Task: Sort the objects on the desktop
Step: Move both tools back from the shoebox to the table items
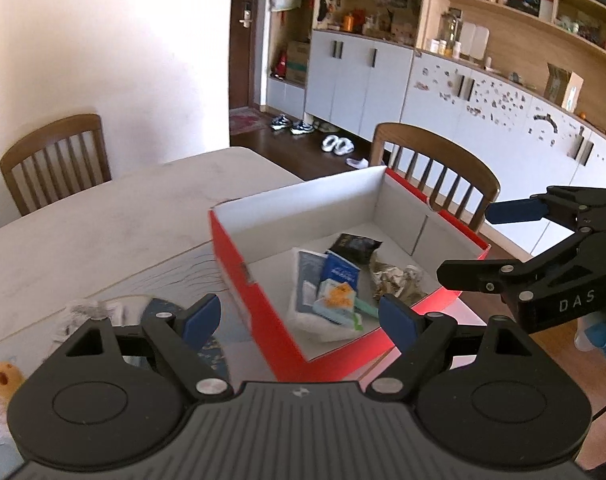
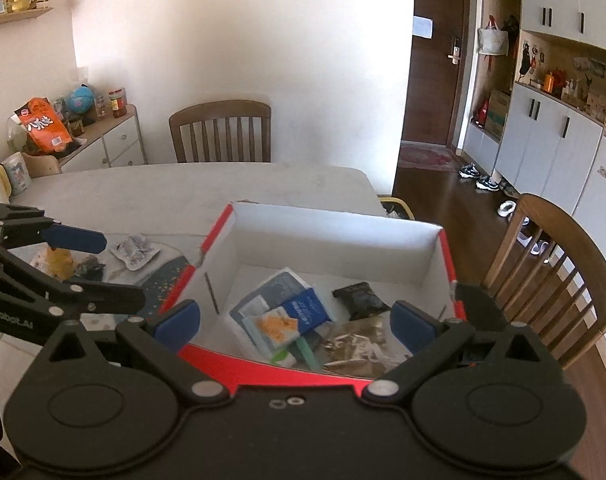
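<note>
A red box with white inner walls stands on the table and holds several items. Among them are blue-and-white packets, a black sachet and a crinkled foil wrapper. My left gripper hovers over the box's near left corner, open, with nothing between its blue pads. My right gripper hangs over the near edge of the box, open wide and empty. Each gripper shows in the other's view: the right gripper beside the box's right corner, the left gripper left of the box.
Left of the box lie a clear blister pack, a yellow packet, a small dark item and a round blue mat. Wooden chairs stand at the table's far and right sides. Cabinets line the wall.
</note>
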A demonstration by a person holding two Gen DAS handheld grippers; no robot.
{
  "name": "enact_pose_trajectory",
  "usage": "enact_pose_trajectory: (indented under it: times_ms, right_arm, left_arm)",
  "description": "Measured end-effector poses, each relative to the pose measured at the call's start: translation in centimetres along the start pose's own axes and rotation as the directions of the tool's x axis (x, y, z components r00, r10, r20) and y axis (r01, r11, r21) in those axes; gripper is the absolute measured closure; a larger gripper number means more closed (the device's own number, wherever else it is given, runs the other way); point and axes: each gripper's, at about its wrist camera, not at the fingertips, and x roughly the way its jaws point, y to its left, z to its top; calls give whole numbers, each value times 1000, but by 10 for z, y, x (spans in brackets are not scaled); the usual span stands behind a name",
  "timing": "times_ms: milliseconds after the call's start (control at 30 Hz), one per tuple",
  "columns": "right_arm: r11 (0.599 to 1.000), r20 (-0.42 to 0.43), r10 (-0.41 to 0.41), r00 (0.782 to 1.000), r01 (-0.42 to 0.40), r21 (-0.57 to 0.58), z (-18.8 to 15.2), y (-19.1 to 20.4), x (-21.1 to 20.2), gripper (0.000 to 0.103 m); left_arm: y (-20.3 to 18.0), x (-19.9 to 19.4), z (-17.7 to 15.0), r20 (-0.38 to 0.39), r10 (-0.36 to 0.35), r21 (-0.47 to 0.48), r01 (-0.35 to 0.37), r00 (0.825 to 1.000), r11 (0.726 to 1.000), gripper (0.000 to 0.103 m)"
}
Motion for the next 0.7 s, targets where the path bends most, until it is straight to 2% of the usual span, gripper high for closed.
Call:
enact_pose_trajectory:
  times_ms: [267,700]
  right_arm:
    - [1000,11,14,1000,-14,-6,13,45,7,1]
    - [997,5,66,998,-66,-47,35,129,41,1]
  left_arm:
    - [40,-31,-14,18,26,-26,-25,1000,999,17]
    - [130,-63,-42,7,88,-88,-87,996,992,17]
